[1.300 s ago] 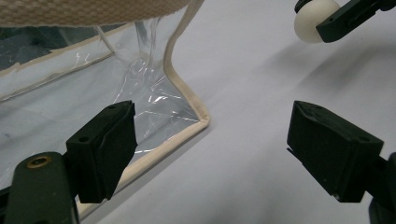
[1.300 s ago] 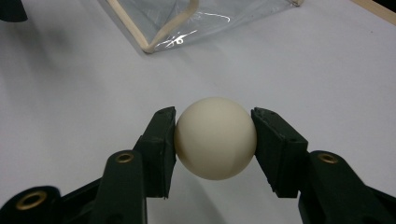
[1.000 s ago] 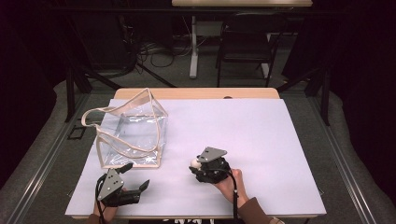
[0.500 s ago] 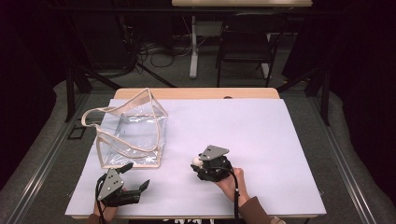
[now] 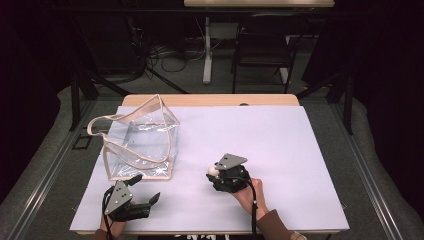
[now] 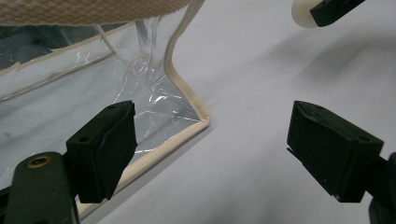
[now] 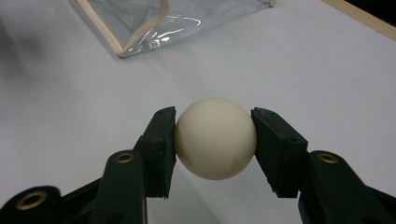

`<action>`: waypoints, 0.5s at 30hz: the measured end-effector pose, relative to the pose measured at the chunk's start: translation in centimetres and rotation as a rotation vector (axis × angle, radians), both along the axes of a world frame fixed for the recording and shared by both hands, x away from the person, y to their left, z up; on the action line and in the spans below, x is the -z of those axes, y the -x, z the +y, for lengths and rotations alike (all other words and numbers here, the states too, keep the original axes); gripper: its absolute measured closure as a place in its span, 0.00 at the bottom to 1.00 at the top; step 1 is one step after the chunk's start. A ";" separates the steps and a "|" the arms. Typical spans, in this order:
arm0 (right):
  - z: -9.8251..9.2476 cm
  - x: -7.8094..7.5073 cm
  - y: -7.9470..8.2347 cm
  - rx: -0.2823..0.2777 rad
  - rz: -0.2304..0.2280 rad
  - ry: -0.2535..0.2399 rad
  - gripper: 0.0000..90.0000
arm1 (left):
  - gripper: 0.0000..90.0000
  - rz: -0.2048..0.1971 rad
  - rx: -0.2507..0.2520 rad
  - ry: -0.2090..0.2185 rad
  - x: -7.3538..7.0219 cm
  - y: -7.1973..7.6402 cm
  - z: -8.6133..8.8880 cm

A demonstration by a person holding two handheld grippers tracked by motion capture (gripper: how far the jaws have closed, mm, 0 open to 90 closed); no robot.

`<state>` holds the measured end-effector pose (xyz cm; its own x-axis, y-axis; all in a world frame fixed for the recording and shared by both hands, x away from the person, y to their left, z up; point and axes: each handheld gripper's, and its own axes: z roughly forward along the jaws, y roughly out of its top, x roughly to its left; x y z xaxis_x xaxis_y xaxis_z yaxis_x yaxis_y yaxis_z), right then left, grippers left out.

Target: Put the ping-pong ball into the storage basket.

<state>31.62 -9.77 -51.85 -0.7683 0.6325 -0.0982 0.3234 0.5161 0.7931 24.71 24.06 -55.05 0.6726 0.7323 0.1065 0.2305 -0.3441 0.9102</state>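
A cream ball (image 7: 215,138) sits pinched between both black jaws of my right gripper (image 7: 214,140), just above the white table. From above, that right gripper (image 5: 216,172) holds the ball (image 5: 213,170) near the table's front middle. A clear plastic bag with beige trim (image 5: 141,142) stands at the left. Near the front left edge my left gripper (image 5: 146,189) is open with nothing between its fingers, pointing toward the bag's near corner (image 6: 198,122). In the left gripper view the ball (image 6: 303,11) shows at the top right.
The white table cover (image 5: 280,145) stretches to the right and back. A beige handle (image 5: 102,122) loops off the bag's left side. Beyond the table stand a dark chair (image 5: 262,47) and cables on the floor.
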 end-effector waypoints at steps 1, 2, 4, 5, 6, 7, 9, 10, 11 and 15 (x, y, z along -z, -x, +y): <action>0.0 0.0 0.0 0.003 -0.001 -0.002 0.57 | 0.18 0.000 0.000 -0.001 0.0 0.0 0.0; 0.0 0.0 0.0 0.003 -0.001 -0.002 0.57 | 0.18 0.000 0.000 -0.001 0.0 0.0 0.0; -0.2 -0.1 -0.1 0.007 -0.002 -0.003 0.57 | 0.18 0.000 0.000 -0.001 0.0 0.0 0.0; -0.2 -0.1 -0.1 0.008 -0.001 -0.004 0.57 | 0.18 -0.001 0.000 -0.001 0.0 0.0 0.0; -0.2 -0.1 -0.1 0.008 -0.002 -0.004 0.57 | 0.18 0.000 0.001 0.000 0.0 0.0 0.0; -0.2 -0.1 -0.1 0.011 0.000 -0.005 0.57 | 0.18 -0.001 0.000 -0.001 0.0 0.0 0.0; -0.3 -0.1 -0.2 0.015 0.001 -0.003 0.57 | 0.18 -0.002 0.001 -0.001 0.0 0.0 0.0; -0.3 -0.1 -0.2 0.016 0.000 -0.004 0.57 | 0.18 -0.002 0.002 -0.001 0.0 0.0 0.0; -0.4 -0.1 -0.2 0.016 0.000 -0.002 0.57 | 0.18 -0.003 0.003 -0.003 0.0 0.0 0.0; -0.6 -0.1 -0.3 0.024 -0.002 -0.003 0.57 | 0.18 -0.003 0.006 -0.001 0.0 -0.1 -0.1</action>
